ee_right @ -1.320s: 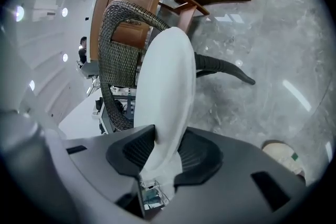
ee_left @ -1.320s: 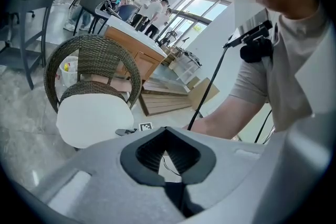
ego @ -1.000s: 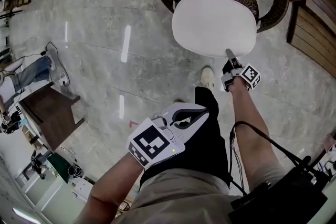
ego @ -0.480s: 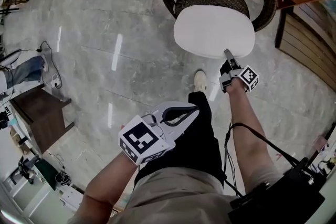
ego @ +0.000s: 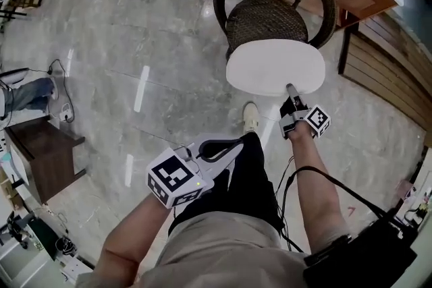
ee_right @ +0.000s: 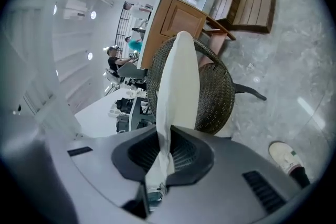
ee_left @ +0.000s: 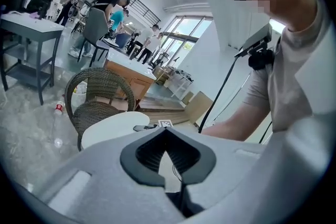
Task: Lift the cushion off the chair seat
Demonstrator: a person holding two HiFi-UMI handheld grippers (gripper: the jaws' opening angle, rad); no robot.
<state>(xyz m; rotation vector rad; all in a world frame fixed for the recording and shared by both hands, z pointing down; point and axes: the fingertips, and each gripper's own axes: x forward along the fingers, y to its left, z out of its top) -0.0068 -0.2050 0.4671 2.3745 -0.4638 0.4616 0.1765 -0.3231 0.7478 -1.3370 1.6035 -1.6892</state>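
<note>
Over the past second the white cushion point(ego: 275, 67) has come forward and up off the wicker chair point(ego: 266, 20), baring most of the woven seat, while its far edge overlaps the seat's front in the head view. The right gripper point(ego: 291, 88) holds the cushion by its near edge, its jaws closing on the pinched fabric. The left gripper point(ego: 236, 144) hangs by the person's leg point(ego: 253, 175), jaws together on nothing.
</note>
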